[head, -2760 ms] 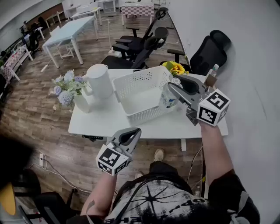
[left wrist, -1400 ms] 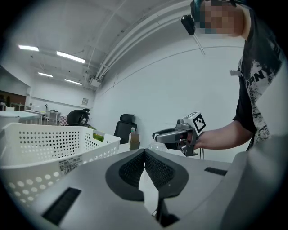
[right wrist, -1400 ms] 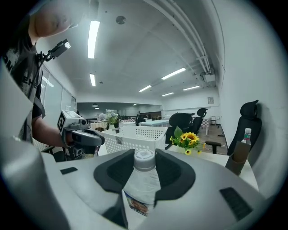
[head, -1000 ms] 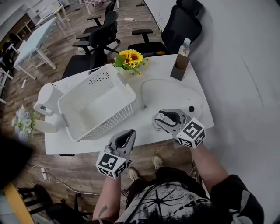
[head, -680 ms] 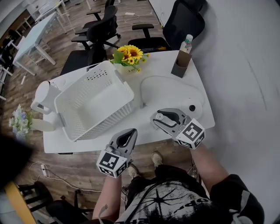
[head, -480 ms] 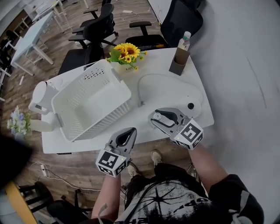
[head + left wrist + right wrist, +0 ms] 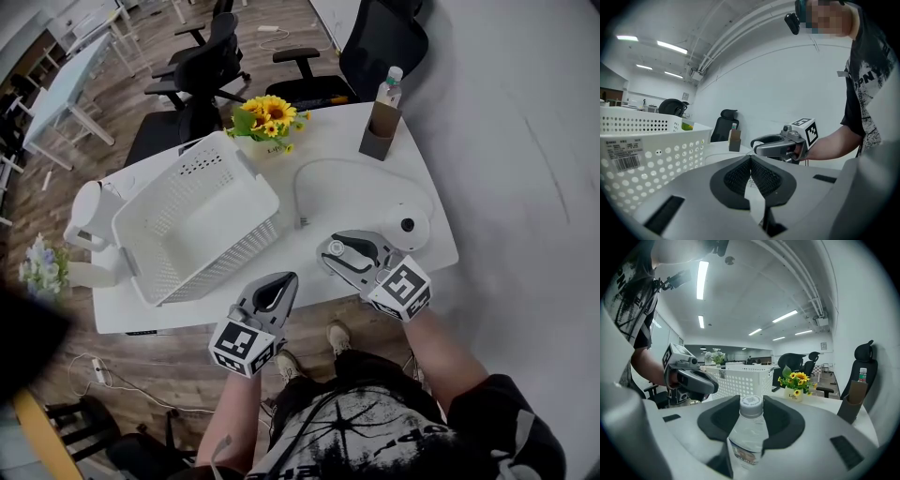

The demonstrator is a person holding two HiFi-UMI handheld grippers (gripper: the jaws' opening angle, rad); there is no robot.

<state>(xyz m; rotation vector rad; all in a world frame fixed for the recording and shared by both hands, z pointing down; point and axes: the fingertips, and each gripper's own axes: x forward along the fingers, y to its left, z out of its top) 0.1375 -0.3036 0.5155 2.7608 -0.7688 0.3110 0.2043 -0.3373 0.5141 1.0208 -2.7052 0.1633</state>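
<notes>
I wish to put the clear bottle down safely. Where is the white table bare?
Bare: the patch of white table ringed by the thin white cable, between white perforated basket and round white device. Crowded: the left end, white jug beside basket.

Clear plastic water bottle [image 7: 749,427], white cap, paper label, upright, clamped in the right hand-held gripper [image 7: 751,403] above the bench [image 7: 375,187]

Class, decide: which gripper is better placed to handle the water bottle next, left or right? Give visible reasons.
Right, most likely. The right gripper is shut on the water bottle, holding it over the table. The left gripper is shut on nothing, at the table's front edge.
</notes>
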